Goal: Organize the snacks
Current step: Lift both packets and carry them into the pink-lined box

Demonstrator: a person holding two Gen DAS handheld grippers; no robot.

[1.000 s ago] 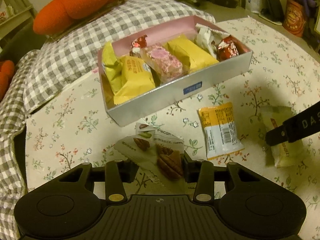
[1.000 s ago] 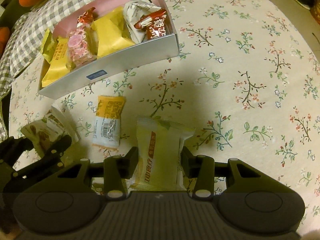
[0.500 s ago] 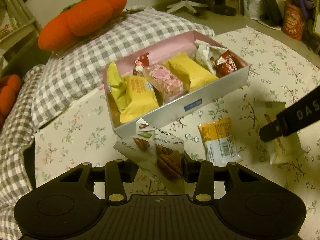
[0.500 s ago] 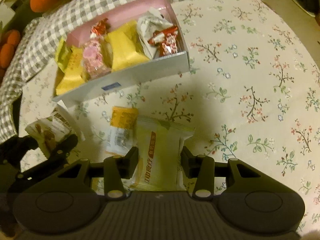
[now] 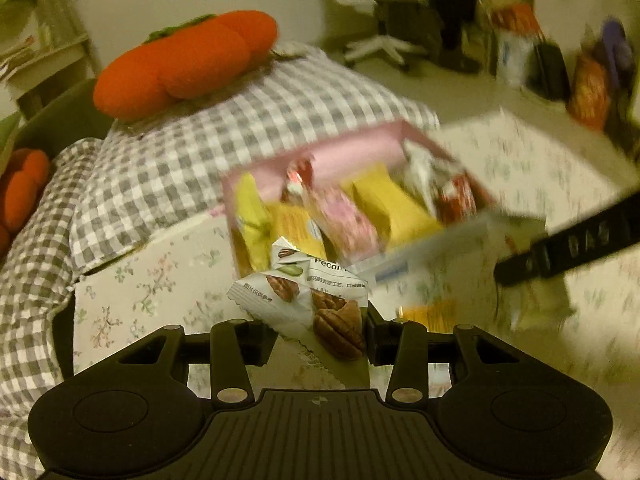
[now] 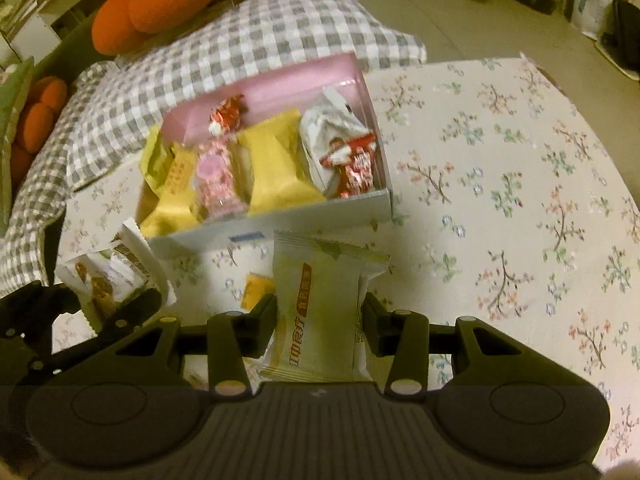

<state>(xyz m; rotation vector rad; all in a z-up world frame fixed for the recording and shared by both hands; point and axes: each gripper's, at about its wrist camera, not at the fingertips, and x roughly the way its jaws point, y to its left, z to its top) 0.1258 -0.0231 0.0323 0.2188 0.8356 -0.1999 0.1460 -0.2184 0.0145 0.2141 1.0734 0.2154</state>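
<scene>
Left gripper (image 5: 320,332) jaws clamp pecan packet (image 5: 316,300); right gripper (image 6: 320,320) jaws clamp pale-green packet (image 6: 320,312), both near snack box (image 6: 280,224).

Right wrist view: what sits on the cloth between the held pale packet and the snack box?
Mostly bare floral tablecloth. Left of the pale packet, an orange-and-white packet lies short of the snack box. Right wrist view shows it.

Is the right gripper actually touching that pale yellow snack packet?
Touching. The right wrist view shows the right gripper closed on the pale yellow snack packet, a finger pressed against each side of it.
</scene>
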